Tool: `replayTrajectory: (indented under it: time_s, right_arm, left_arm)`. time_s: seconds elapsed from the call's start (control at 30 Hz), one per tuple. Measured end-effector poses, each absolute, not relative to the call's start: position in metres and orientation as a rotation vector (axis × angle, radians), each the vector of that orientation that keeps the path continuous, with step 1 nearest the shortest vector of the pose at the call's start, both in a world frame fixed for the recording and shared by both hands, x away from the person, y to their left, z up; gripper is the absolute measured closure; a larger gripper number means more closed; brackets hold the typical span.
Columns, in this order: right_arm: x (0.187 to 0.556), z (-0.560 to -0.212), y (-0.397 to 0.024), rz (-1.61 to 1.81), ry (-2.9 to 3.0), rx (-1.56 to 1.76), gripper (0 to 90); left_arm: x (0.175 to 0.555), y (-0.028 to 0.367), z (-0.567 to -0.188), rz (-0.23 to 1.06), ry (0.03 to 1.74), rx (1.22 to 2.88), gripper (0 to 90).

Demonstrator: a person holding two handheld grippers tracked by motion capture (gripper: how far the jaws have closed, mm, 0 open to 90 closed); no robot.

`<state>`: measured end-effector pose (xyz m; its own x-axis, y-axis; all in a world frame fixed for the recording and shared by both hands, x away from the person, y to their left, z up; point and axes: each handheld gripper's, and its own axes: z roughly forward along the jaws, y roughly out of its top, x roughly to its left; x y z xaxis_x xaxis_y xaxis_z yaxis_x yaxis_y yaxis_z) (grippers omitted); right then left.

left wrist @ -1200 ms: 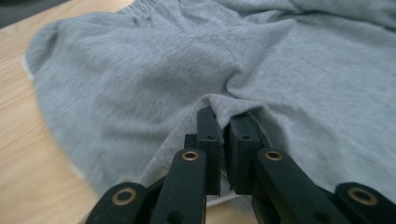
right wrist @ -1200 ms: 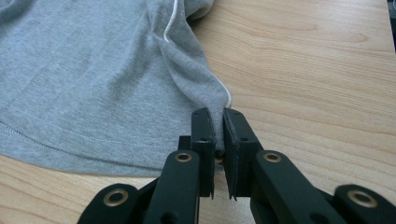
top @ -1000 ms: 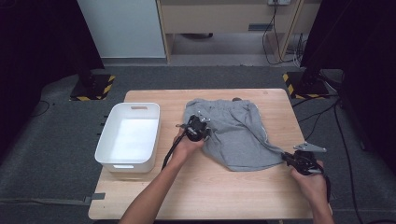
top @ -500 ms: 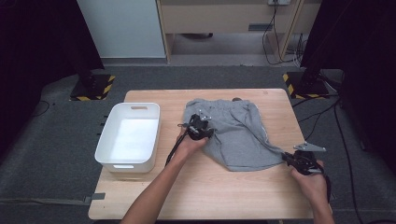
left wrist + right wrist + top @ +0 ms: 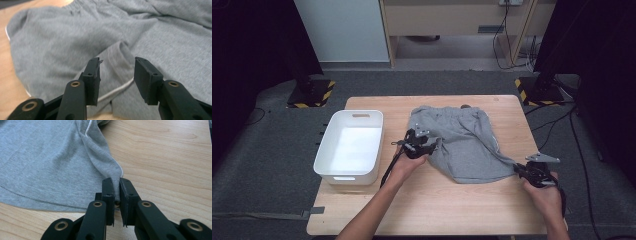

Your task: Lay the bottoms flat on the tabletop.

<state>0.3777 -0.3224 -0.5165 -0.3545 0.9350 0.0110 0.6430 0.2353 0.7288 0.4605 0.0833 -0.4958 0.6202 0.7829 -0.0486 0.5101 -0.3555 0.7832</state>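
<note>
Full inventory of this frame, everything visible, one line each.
Grey fabric shorts: 1, grey with white trim, spread on table centre-right.
White plastic bin: 1, white, table's left side.
Light wooden table: 1, light wood, centre.
Yellow-black striped stand bases: 2, floor behind the table's corners.
Left gripper: 1, black, jaws just been opening, nothing pinched, over shorts' left edge.
Right gripper: 1, black, shut on shorts' corner, table's right edge.

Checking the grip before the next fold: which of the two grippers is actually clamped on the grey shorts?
The right gripper: its jaws pinch a corner of the grey shorts. The left gripper has just been opening; its jaws stand apart above the cloth.
</note>
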Motion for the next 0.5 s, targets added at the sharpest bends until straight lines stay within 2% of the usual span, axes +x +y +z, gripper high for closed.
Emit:
replayTrajectory:
  time_s: [0.27, 0.37, 0.5]
  right_arm:
    - [0.378, -0.516, -0.323, 0.914, 2.077, 1.460, 83.3]
    - [0.378, -0.516, -0.323, 0.916, 2.079, 1.457, 83.2]
    - [0.378, -0.516, -0.323, 0.921, 2.081, 1.453, 83.3]
  left_arm:
    - [0.459, 0.072, -0.507, 0.421, 1.018, 2.026, 56.7]
    - [0.464, 0.067, -0.513, 0.439, 1.043, 2.043, 53.4]
    - [0.468, 0.063, -0.519, 0.479, 1.047, 2.074, 55.8]
